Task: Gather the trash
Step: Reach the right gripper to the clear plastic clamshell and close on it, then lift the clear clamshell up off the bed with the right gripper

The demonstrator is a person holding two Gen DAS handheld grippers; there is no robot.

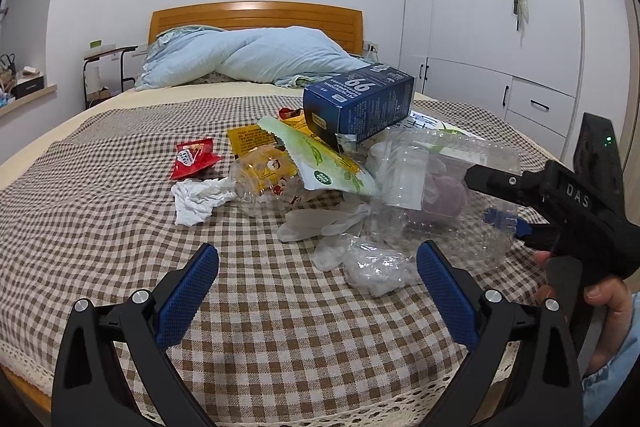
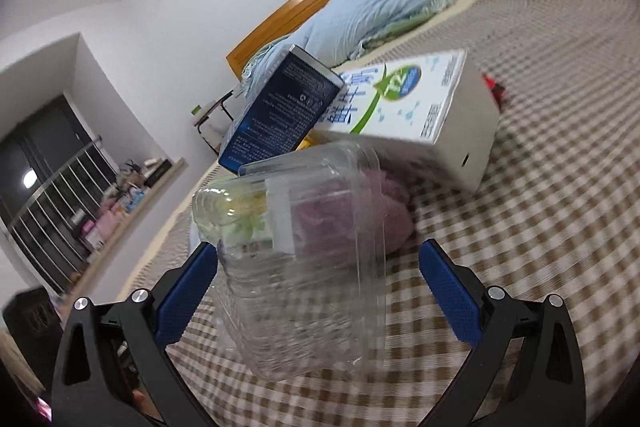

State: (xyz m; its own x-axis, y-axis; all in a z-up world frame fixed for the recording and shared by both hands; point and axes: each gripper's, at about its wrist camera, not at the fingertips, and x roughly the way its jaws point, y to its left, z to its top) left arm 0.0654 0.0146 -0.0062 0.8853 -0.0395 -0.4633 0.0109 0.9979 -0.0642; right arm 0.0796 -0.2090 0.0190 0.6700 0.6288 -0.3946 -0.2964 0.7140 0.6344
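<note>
Trash is piled on the checkered bedspread: a red snack packet, a crumpled tissue, a printed clear cup, a green-white wrapper, a blue box, a white carton, translucent gloves and crumpled film. My left gripper is open just short of the film, holding nothing. My right gripper is open around a clear plastic container, with something purple behind it. The left wrist view shows the right gripper reaching in from the right.
A blue duvet and wooden headboard lie at the far end. White wardrobes line the right wall. A side table and a cluttered window ledge are on the left. A hand holds the right gripper.
</note>
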